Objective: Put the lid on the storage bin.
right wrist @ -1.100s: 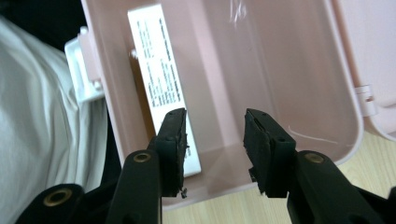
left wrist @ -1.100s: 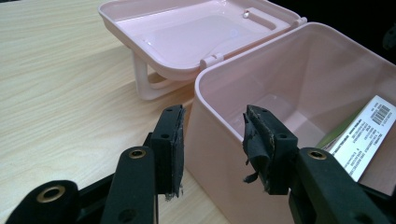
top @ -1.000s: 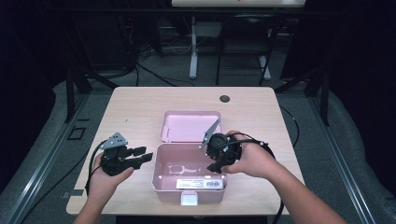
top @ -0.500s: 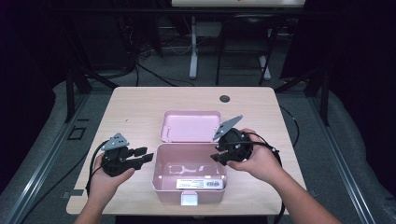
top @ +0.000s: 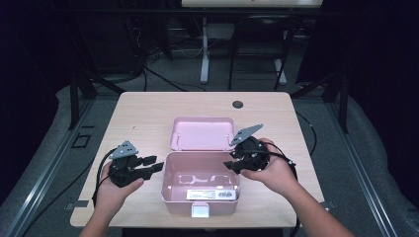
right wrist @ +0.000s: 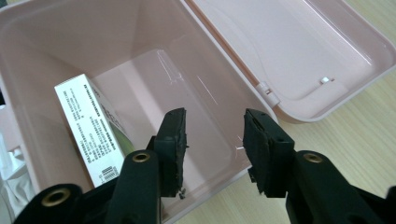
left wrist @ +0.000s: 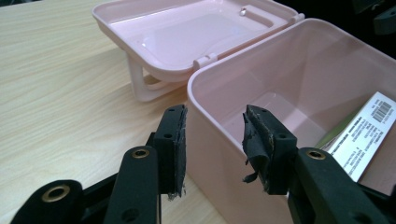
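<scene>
Pale wood-grain worktop (top: 148, 113) carries an open pink plastic storage box (top: 200, 197) at its near edge, a white labelled carton (right wrist: 88, 130) lying inside. Left hand-held gripper (top: 150, 165) sits at the box's left wall, right hand-held gripper (top: 231, 165) over its right rim; both have jaws spread and just widening, the wall between them, unpressed. Behind the box, the hinged lid (top: 202, 133) lies folded back flat, with a dark round grommet (top: 238, 104) near the far edge.

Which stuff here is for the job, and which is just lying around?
For the job:
- pink box, open
- its lid, flipped back
- white packet inside the box
- left gripper
- right gripper

Just lying around:
- dark round thing on the table
</scene>
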A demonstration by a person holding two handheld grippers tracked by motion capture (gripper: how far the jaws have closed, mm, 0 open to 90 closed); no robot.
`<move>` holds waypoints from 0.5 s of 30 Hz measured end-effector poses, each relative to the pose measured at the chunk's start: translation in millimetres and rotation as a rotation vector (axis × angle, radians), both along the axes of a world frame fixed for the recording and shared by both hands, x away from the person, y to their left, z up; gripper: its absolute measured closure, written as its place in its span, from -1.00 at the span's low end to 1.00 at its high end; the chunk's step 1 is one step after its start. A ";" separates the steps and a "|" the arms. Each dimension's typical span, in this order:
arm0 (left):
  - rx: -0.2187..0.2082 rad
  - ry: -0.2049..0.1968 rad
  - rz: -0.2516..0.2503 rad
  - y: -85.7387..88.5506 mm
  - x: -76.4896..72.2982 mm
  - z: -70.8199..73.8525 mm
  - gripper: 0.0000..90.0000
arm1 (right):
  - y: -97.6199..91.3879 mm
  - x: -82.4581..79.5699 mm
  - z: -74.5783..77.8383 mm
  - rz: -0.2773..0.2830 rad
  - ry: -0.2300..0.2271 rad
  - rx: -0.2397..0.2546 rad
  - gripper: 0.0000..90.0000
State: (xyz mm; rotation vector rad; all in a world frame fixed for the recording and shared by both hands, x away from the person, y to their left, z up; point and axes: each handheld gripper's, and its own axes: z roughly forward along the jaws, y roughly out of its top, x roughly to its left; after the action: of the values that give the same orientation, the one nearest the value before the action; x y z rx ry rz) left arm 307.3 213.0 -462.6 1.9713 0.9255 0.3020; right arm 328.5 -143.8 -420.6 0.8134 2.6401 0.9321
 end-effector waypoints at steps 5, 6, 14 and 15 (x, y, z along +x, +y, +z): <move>0.001 -0.012 -0.010 -2.0 -0.7 0.1 0.26 | -6.3 6.0 -2.3 -0.045 -0.010 0.033 0.24; 0.000 -0.015 -0.013 -2.3 -1.0 -0.2 0.25 | -8.0 7.3 -3.3 -0.058 -0.011 0.047 0.23; -0.002 0.004 -0.026 -2.6 -1.0 -0.7 0.33 | -18.9 18.5 -9.8 -0.122 -0.049 0.068 0.28; -0.004 0.002 -0.024 -2.8 -1.0 -1.0 0.33 | -19.8 20.0 -9.7 -0.129 -0.059 0.072 0.28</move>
State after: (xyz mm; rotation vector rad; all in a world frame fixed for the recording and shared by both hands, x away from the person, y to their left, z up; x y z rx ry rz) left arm 306.2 210.2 -463.7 1.9777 0.9019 0.2843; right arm 348.5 -163.5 -430.3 0.9452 2.4839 1.0055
